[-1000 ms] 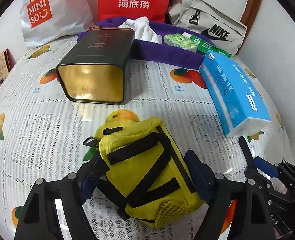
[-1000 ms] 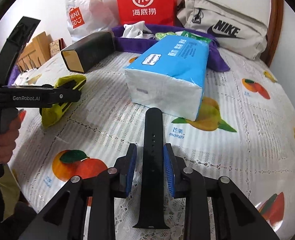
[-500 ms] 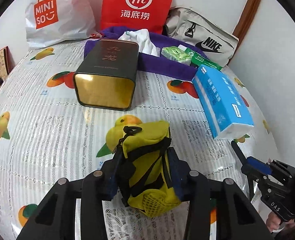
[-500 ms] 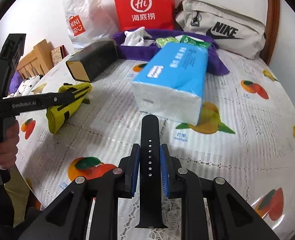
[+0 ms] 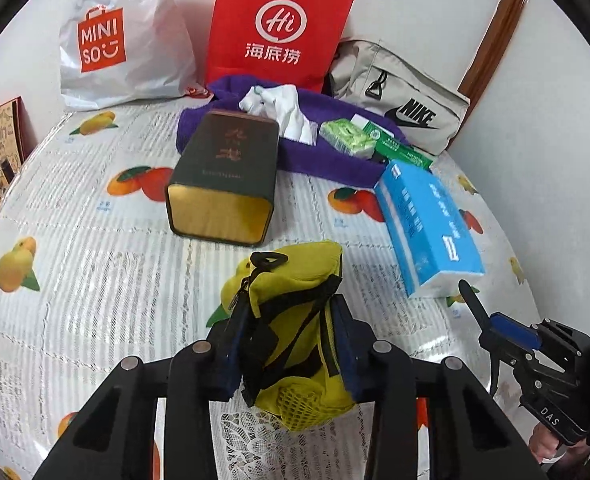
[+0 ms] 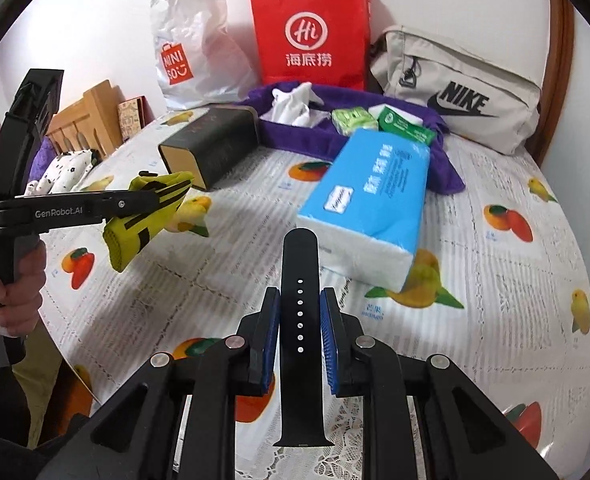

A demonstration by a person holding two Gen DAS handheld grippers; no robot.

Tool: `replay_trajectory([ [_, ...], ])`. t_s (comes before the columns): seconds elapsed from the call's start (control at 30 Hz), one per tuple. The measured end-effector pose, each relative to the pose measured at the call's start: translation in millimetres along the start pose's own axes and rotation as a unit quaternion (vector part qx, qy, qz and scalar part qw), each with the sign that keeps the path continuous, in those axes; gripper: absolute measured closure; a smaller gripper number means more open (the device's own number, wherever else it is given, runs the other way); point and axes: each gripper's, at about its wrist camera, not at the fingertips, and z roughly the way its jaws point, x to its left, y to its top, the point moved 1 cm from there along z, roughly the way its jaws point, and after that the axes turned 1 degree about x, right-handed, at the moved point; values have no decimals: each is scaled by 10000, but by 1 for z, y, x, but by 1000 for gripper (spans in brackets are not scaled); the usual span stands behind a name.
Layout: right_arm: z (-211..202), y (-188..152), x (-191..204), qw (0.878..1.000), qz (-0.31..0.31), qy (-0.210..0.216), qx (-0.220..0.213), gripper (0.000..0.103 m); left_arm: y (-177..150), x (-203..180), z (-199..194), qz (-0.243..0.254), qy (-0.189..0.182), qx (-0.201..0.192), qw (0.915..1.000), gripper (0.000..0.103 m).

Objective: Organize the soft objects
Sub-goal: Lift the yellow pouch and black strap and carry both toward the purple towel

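The left gripper (image 5: pixel 291 340) has its jaws closing on a yellow pouch (image 5: pixel 295 328) with black straps, the blue pads pressed into both sides of the fabric, and the pouch hangs off the fruit-print tablecloth (image 5: pixel 95 280) near the table's front edge. The right gripper (image 6: pixel 299 332) is clamped narrowly on a black watch strap (image 6: pixel 299 280), which stands up between its blue pads (image 6: pixel 271 336), clear of the cloth, with its row of holes facing the camera. A blue tissue pack (image 6: pixel 371 216) lies just beyond the strap, toward the table's right side. A dark tea tin (image 5: pixel 225 180) lies on its side near the middle, its gold open end facing forward. Along the far edge a purple towel (image 5: pixel 327 160) carries a white cloth (image 5: pixel 279 108) and green packets (image 5: pixel 347 136). Behind it, against the wall, stand a white Miniso bag (image 5: pixel 115 48), a red paper bag (image 5: pixel 279 28) and a grey Nike bag (image 5: pixel 399 100). A hand (image 6: pixel 15 280) grips the left gripper's handle.
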Motion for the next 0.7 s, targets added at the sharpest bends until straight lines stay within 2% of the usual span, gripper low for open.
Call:
replay_trajectory([
  [0.4,-12,40,-10,9995,1,69,-324,83,33,-2,-13,-16,13,-174,9998,67],
  [0.7,-3,75,-22,9990,-10,102,-441,83,65,-3,-15,1,125,-307,9995,67],
])
